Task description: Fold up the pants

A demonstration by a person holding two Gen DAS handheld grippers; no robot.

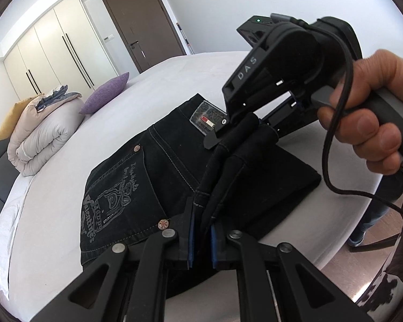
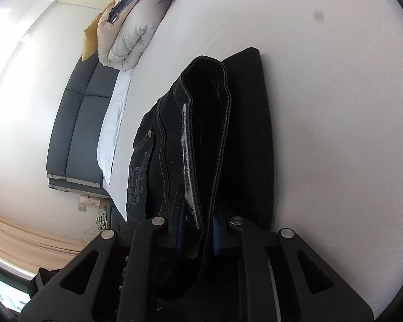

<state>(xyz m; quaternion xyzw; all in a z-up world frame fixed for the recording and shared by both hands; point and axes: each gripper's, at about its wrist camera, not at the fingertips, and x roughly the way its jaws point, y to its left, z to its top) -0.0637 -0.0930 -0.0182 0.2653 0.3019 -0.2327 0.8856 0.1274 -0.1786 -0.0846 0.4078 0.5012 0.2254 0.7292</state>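
Black jeans (image 1: 137,177) lie on the white bed (image 1: 53,228), back pocket embroidery and waist patch facing up. A leg section is folded flat to the right. In the left wrist view my left gripper (image 1: 201,237) is shut on a raised ridge of the dark fabric. The same ridge runs up to my right gripper (image 1: 251,128), held by a hand (image 1: 376,123) near the waist patch. In the right wrist view the right gripper (image 2: 198,230) is clamped on a stitched edge of the jeans (image 2: 244,139), which stands up in a loop ahead of it.
A rolled duvet (image 1: 45,139), a purple cushion (image 1: 106,94) and a yellow pillow (image 1: 10,120) sit at the bed's far left. Wardrobe doors (image 1: 48,53) and a brown door (image 1: 145,24) stand behind. The bed edge and wooden floor (image 1: 344,265) are at the right. A cable (image 1: 327,161) hangs from the right gripper.
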